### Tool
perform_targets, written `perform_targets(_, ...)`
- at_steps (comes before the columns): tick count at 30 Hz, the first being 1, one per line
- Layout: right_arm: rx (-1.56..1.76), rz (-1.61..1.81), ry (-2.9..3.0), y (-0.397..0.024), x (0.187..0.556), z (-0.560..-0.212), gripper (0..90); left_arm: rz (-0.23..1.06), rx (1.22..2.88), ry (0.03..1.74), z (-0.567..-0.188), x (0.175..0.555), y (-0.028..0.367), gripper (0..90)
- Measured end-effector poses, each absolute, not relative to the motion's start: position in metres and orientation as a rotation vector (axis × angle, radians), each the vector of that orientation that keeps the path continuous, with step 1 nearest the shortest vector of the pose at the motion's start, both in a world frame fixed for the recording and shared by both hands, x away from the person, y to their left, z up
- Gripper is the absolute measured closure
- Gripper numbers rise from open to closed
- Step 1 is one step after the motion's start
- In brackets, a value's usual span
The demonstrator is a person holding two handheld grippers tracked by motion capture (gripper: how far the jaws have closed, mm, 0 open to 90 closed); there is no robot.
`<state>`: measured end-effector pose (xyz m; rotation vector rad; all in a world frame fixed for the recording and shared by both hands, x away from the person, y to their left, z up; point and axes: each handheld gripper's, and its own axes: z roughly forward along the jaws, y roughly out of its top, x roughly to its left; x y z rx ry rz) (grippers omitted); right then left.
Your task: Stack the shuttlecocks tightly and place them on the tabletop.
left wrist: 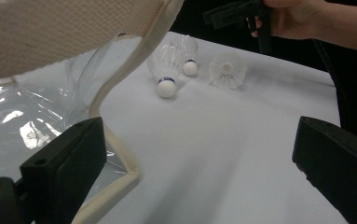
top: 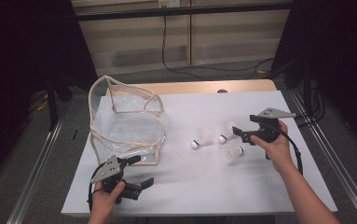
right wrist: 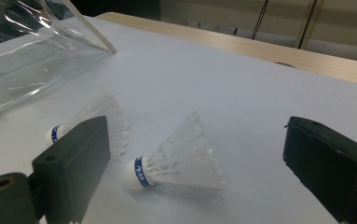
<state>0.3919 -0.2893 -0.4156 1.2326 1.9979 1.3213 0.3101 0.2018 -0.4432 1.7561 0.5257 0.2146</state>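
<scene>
My right hand-held gripper (right wrist: 192, 163) is spread around a shuttlecock (right wrist: 176, 161) near the counter's right edge; my left hand-held gripper (left wrist: 199, 172), spread and empty, waits by the clear bag (top: 125, 123) that should receive it.

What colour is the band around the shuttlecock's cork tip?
Blue. The shuttlecock has a blue band with white lettering just behind its white cork, clearest in the right gripper view.
</scene>
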Motion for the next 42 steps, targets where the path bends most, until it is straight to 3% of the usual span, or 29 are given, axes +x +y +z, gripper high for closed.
perform_targets(29,1.272,1.270,2.125,-0.279,0.418,-0.443,24.5,0.205,1.770,0.523,-0.445,0.311,0.201,3.1)
perform_targets(42,1.230,1.254,2.235,-0.275,0.414,-0.444,43.7,0.203,1.769,0.527,-0.445,0.311,0.200,3.1)
